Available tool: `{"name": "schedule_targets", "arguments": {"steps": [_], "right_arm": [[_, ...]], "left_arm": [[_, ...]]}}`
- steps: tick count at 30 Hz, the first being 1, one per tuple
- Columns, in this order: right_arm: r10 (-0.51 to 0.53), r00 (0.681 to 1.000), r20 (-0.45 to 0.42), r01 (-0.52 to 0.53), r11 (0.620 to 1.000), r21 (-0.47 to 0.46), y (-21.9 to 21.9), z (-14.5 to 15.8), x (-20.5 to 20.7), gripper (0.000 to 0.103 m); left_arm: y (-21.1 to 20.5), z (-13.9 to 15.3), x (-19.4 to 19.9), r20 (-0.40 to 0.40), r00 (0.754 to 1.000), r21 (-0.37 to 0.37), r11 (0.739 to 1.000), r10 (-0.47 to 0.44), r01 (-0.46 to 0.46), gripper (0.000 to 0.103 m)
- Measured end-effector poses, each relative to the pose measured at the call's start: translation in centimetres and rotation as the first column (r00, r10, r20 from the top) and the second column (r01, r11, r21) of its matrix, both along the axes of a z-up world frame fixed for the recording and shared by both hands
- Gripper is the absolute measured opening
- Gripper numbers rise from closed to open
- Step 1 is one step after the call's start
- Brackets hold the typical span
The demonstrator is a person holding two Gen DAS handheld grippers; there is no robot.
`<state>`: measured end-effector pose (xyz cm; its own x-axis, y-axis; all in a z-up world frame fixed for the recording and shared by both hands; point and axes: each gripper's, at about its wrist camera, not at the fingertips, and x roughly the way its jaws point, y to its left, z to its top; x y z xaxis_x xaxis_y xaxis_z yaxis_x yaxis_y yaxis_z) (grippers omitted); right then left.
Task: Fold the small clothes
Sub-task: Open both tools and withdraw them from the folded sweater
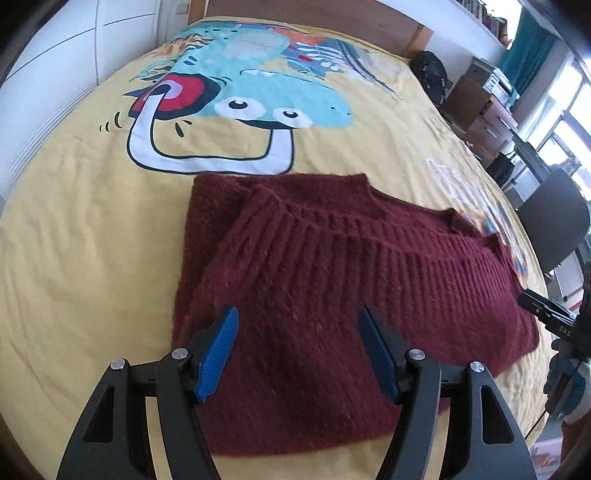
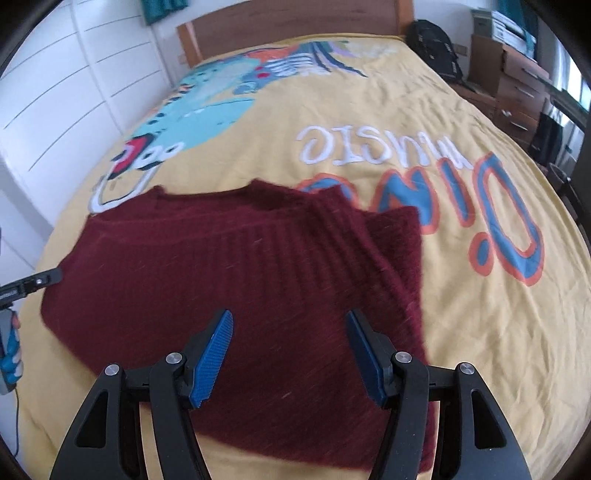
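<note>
Where the work lies: a bed with a yellow bedspread printed with a blue cartoon dinosaur and the upside-down lettering "Dino music".
Room: white panelled cupboard fronts run along one side of the bed; a wooden headboard stands at the far end.
Far side: a black backpack sits on the floor beside the headboard, with wooden drawers next to it and a dark chair near bright windows.
Garment: a maroon ribbed sweater lies flat on the near part of the bedspread, its sleeves folded in across the body and the collar pointing toward the headboard.
Overlap: the sweater's top edge covers part of the orange and blue lettering and touches the white printed band under the dinosaur.
In the way: nothing lies on top of the sweater.
Left gripper: tilted steeply down over the sweater's lower left part, blue pads spread apart, nothing between them.
Right gripper: tilted steeply down over the lower right part, jaws likewise parted and empty; whether the tips touch the knit cannot be told.
Hands: a blue and white glove shows at the edge of the left view, holding the other tool.
</note>
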<state>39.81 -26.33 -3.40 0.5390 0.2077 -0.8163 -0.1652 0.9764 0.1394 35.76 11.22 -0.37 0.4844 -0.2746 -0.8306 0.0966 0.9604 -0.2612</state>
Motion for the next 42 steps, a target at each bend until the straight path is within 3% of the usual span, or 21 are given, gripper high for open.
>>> {"name": "schedule_targets", "arguments": {"steps": [7, 12, 23, 42], "right_arm": [[-0.001, 0.998, -0.057, -0.002, 0.999, -0.038, 0.4, -2.9, -1.5, 0.065], [-0.028, 0.998, -0.063, 0.026, 0.999, -0.028, -0.8, -3.3, -2.2, 0.065], [-0.111, 0.993, -0.028, 0.111, 0.994, 0.008, -1.4, -0.5, -4.6, 0.065], [-0.116, 0.992, 0.04, 0.112, 0.989, 0.097, -1.0, 4.1, -12.4, 0.067]], "left_arm": [[-1.2, -3.2, -1.3, -0.059, 0.998, 0.06, 0.998, -0.002, 0.005, 0.062], [-0.6, -3.4, -1.7, -0.065, 0.998, 0.034, 0.999, 0.009, -0.006, 0.062], [-0.2, -1.5, -3.6, -0.07, 0.997, 0.041, 0.999, 0.032, -0.029, 0.062], [0.3, 3.6, -9.7, -0.025, 0.994, 0.023, 0.994, 0.103, -0.102, 0.062]]}}
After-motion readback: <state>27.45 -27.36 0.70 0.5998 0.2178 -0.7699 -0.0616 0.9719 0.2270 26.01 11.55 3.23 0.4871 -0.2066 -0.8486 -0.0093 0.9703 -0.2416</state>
